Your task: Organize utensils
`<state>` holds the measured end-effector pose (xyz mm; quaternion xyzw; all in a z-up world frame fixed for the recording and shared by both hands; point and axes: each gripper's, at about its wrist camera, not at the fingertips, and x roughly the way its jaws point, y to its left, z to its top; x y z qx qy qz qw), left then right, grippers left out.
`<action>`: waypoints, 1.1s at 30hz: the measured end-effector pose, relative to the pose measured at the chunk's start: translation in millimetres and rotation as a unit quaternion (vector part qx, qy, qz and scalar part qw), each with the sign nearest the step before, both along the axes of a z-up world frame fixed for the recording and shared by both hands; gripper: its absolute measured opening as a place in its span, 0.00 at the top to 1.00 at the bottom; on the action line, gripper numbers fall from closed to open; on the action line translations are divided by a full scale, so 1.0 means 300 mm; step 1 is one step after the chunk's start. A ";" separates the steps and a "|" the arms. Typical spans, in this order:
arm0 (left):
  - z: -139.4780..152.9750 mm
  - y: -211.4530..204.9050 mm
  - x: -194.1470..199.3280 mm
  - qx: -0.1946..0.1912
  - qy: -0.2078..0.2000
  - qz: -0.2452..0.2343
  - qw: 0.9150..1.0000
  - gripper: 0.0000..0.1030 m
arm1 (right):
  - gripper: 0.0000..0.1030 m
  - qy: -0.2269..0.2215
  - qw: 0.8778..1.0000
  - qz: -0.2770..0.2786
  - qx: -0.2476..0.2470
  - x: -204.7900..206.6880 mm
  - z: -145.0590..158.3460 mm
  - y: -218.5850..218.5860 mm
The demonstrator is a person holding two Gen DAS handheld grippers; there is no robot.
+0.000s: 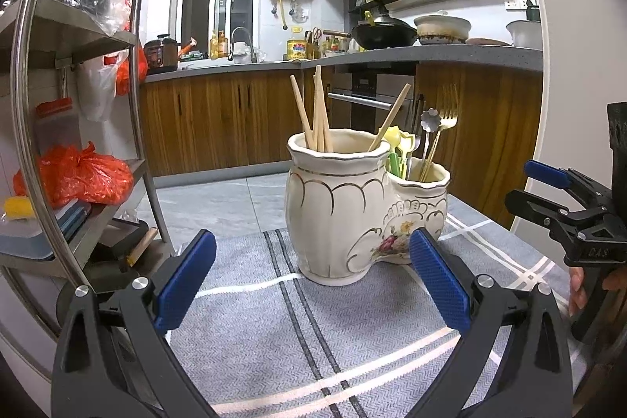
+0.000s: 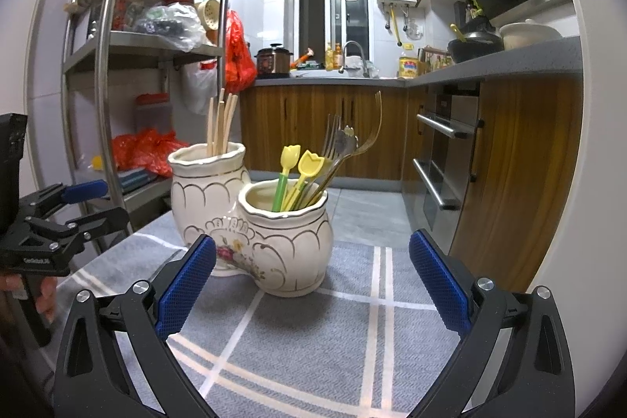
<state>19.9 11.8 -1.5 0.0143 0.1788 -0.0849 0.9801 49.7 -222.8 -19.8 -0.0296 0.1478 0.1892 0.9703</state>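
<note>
A cream ceramic double-pot utensil holder with gold trim (image 1: 345,214) stands on a grey cloth with white stripes (image 1: 274,332). Its taller pot holds wooden chopsticks (image 1: 319,112); the lower pot holds yellow tulip-shaped plastic spoons (image 2: 299,169) and gold metal forks (image 2: 368,128). The left gripper (image 1: 313,285) and right gripper (image 2: 311,285) both gape wide, empty, near the holder

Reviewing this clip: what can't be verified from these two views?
- Lower ends of the chopsticks and forks: both views, hidden inside the ceramic holder.
- Cloth nearest the cameras: cut off by the bottom edge and the open left gripper and right gripper.
</note>
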 end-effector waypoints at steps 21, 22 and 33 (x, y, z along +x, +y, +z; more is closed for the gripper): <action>-0.003 0.013 0.008 -0.005 0.004 0.001 1.000 0.05 | 0.05 0.000 1.000 0.000 0.000 0.001 0.000 0.000; -0.004 0.013 0.009 -0.005 0.004 0.001 1.000 0.05 | 0.05 0.000 1.000 0.000 0.000 0.001 0.000 0.000; -0.005 0.015 0.006 -0.003 0.001 0.001 1.000 0.05 | 0.05 0.000 1.000 0.000 0.000 0.000 0.000 -0.001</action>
